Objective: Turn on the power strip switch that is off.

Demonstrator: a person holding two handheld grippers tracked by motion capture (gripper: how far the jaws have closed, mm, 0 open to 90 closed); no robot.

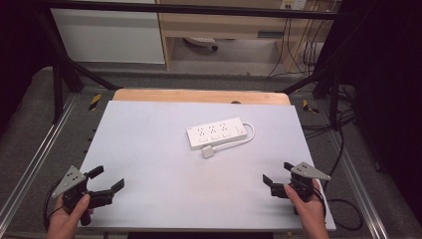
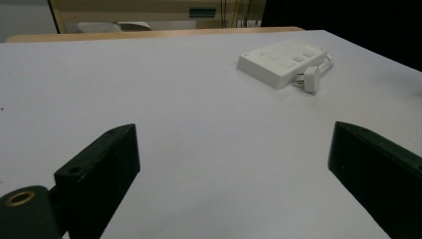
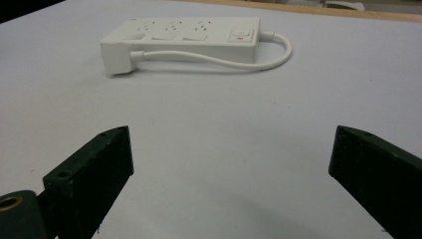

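Mid-table, toward the far edge: white power strip [image 1: 217, 132], cord looped, plug [image 1: 208, 152] lying just beside it, untouched. At the near corners: left gripper [image 1: 107, 180] and right gripper [image 1: 276, 173], jaws spread, empty. Nothing begun; reach and grasp all left.

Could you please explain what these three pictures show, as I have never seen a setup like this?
A person sits at a white table holding a hand-operated two-jaw tool in each hand. The high view looks down from above: the left gripper is at the lower left, the right gripper at the lower right. The other two pictures come from small cameras riding on those tools, each looking out between its own black jaws. In both, the jaws stand wide apart and hold nothing. On the table lies a white power strip; its cable curls round to a plug lying beside it, near the front edge. Both tools point toward it from a distance.
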